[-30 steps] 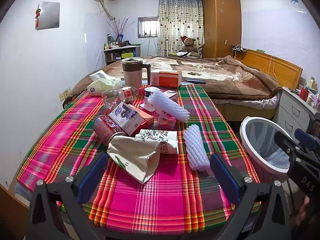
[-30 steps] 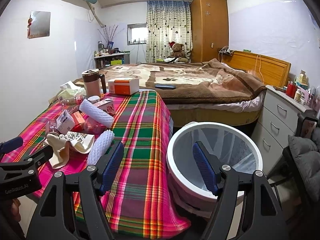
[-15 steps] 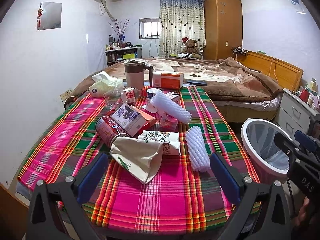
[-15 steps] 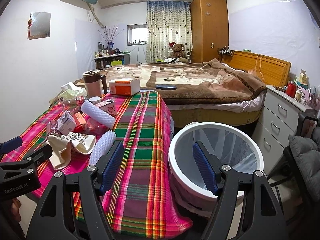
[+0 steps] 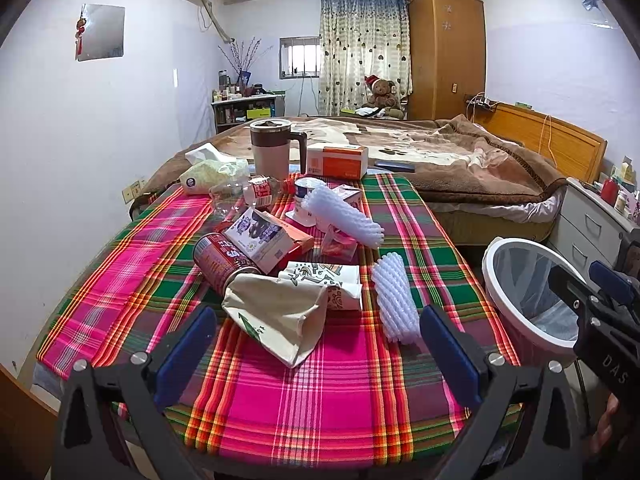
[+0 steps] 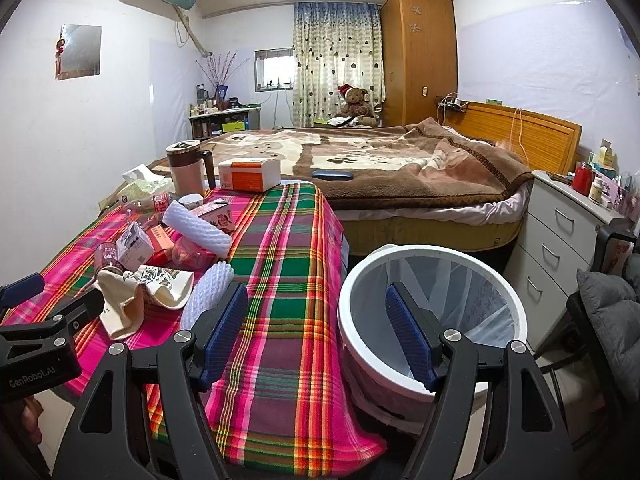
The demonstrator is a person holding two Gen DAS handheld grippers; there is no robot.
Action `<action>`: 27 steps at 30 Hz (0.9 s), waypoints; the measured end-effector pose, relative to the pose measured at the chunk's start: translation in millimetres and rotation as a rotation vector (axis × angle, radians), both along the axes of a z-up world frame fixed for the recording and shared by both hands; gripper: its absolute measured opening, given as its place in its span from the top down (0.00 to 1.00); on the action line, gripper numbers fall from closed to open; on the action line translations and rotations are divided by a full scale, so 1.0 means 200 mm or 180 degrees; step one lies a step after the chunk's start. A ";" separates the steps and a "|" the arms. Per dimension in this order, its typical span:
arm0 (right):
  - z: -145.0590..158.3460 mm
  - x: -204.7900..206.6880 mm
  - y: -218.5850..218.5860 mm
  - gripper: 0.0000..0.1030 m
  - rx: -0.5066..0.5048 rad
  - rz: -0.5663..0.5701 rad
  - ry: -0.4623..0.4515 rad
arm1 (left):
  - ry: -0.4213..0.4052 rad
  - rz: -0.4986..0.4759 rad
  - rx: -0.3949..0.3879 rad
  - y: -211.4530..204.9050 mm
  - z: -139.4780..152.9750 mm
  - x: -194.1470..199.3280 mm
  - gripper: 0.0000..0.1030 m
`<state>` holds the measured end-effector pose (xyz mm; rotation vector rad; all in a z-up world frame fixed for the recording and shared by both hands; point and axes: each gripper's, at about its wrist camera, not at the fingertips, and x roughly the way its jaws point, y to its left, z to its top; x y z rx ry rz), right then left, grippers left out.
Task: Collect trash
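1. Bedroom walls, a bed with a brown blanket (image 5: 460, 160) and a wooden wardrobe (image 5: 446, 52) back the left wrist view; a table under a pink, green and red plaid cloth (image 5: 320, 380) fills the foreground.
2. Trash lies in a loose heap on the cloth's middle: 1 red can (image 5: 222, 258) on its side, 1 printed carton (image 5: 260, 240) leaning on it, 1 beige paper bag (image 5: 276, 312) nearest the camera, 1 patterned white bag (image 5: 324, 280) behind it, 2 white foam fruit nets (image 5: 394, 300), and 1 crushed clear bottle (image 5: 244, 194) farther back. Small pieces under the upper net are too cluttered to name.
3. 1 lidded mug (image 5: 270, 148) and 1 orange and white box (image 5: 338, 162) stand at the far edge.
4. Left gripper (image 5: 316, 348) hangs over the near cloth with its blue pads spread wide, grasping nothing; the paper bag sits between them, untouched.
5. 1 white bin (image 5: 520, 300) with a clear liner stands off the table's right side, partly hidden by the right gripper's body.
6. Right wrist view: same room, with the table's corner at left and the bin (image 6: 432, 320) on the floor just beside it.
7. Right gripper (image 6: 316, 344) is released and empty, 1 pad over the cloth edge, the other over the bin's mouth. The left tool's body is cut off at the left edge.
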<state>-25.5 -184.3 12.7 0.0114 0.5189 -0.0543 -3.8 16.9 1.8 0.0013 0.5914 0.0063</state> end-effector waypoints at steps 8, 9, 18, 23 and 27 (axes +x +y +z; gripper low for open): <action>0.00 0.00 0.00 0.29 0.0000 0.0001 0.0000 | 0.0003 0.0013 -0.0001 0.01 0.00 0.00 0.00; 0.00 0.00 0.00 0.29 0.0001 0.0002 0.0003 | 0.0006 0.0017 0.0000 0.01 0.00 -0.01 0.00; -0.01 0.01 0.01 0.29 -0.0018 0.0018 0.0025 | 0.0031 0.0042 -0.0013 0.05 -0.01 0.02 0.00; -0.01 0.03 0.02 0.29 -0.0021 0.0027 0.0040 | 0.0057 0.0049 -0.0027 0.06 -0.02 0.04 0.00; -0.01 0.04 0.04 0.29 -0.0031 0.0041 0.0048 | 0.0065 0.0040 -0.0018 0.08 -0.03 0.06 0.00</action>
